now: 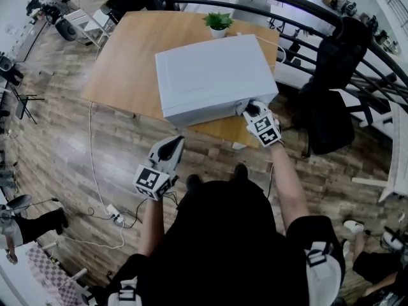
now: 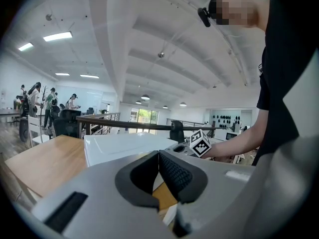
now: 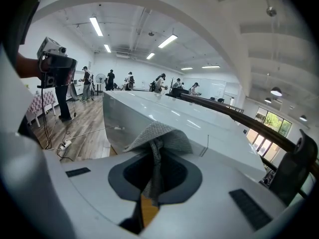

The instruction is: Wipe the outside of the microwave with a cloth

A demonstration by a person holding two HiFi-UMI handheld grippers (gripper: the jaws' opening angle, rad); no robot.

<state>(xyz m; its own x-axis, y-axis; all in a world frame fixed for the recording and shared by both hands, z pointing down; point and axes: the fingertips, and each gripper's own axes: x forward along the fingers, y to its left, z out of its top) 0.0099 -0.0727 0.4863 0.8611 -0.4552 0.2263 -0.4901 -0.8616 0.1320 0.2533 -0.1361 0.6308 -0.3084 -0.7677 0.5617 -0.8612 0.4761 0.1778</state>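
The white microwave (image 1: 213,75) stands on a wooden table (image 1: 121,62). My right gripper (image 1: 250,109) is at the microwave's near right corner, shut on a grey woven cloth (image 3: 158,136). In the right gripper view the cloth fans out beyond the right gripper (image 3: 155,151) and lies against the microwave (image 3: 169,116) at its edge. My left gripper (image 1: 171,148) hangs in the air off the table's near edge, below the microwave's front and apart from it. In the left gripper view the left gripper (image 2: 158,157) is shut and holds nothing, and it points at the microwave (image 2: 124,146).
A small potted plant (image 1: 218,23) sits behind the microwave at the table's far edge. A black office chair (image 1: 331,107) stands to the right, by a curved dark railing (image 1: 299,5). A white cable and power strip (image 1: 116,217) lie on the wood floor at left.
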